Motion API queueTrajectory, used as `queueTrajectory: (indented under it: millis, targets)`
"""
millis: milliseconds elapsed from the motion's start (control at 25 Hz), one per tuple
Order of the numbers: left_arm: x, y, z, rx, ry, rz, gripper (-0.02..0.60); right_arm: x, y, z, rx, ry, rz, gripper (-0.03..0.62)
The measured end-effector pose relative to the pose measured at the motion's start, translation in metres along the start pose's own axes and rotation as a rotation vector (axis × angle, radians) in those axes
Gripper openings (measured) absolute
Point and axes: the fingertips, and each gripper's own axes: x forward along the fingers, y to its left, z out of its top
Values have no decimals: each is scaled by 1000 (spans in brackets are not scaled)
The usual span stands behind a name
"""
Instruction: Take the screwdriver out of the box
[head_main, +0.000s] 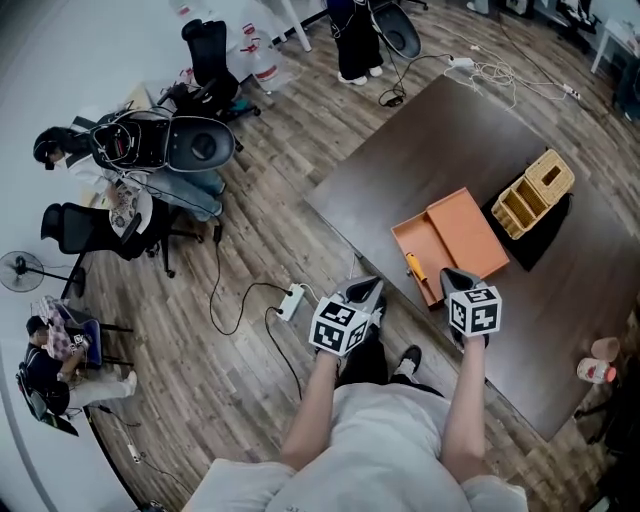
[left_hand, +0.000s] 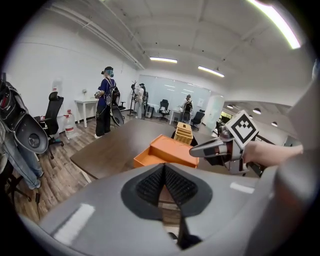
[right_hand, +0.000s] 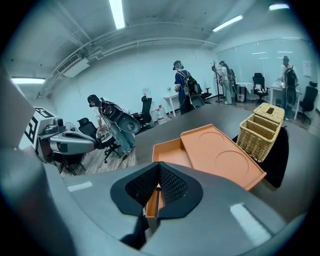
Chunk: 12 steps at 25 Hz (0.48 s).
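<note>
Screwdriver (head_main: 413, 268) in box (head_main: 428, 238); left claw (head_main: 367, 287), right claw (head_main: 452, 276) clenched, empty. Risk: an unopened claw likely shoves the tool aside.

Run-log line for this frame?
left claw: shut, empty | right claw: shut, empty | screwdriver: in open box, untouched

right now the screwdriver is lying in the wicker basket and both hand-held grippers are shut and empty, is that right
Not quite. The head view shows the screwdriver lying in the open orange box, not in the wicker basket. The rest holds: the left hand-held gripper and the right hand-held gripper are both shut and empty.
</note>
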Motion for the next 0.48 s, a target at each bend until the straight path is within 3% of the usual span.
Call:
queueTrajectory:
  millis: [200, 480]
  targets:
    - [27, 20, 30, 46, 19, -47, 54, 17, -5, 17, 5, 17, -20, 2]
    - [68, 32, 64, 153, 60, -197, 54, 35, -24, 8, 68, 95, -70, 1]
